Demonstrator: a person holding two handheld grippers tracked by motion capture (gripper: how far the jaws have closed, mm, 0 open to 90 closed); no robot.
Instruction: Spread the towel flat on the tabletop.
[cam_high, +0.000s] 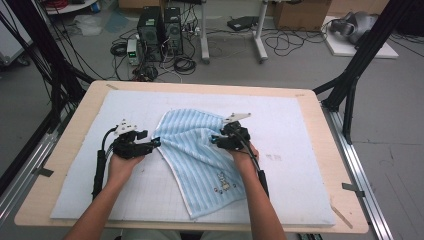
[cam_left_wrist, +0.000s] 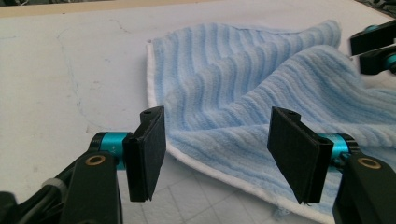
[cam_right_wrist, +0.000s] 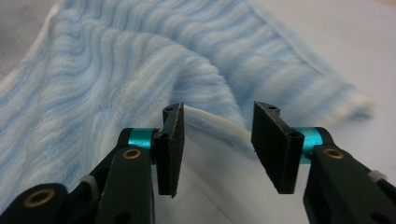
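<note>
Towel (cam_high: 200, 155): cartoon emblem (cam_high: 223, 182), writing unreadable.

At frame centre, the towel (cam_high: 202, 150) is soft ribbed terry cloth with a smooth white hem. The bench (cam_high: 320, 120) shows matt pale wood, under a matt white mat (cam_high: 300, 165). Each tool's pads (cam_left_wrist: 147, 151) look rough matt foam.
</note>
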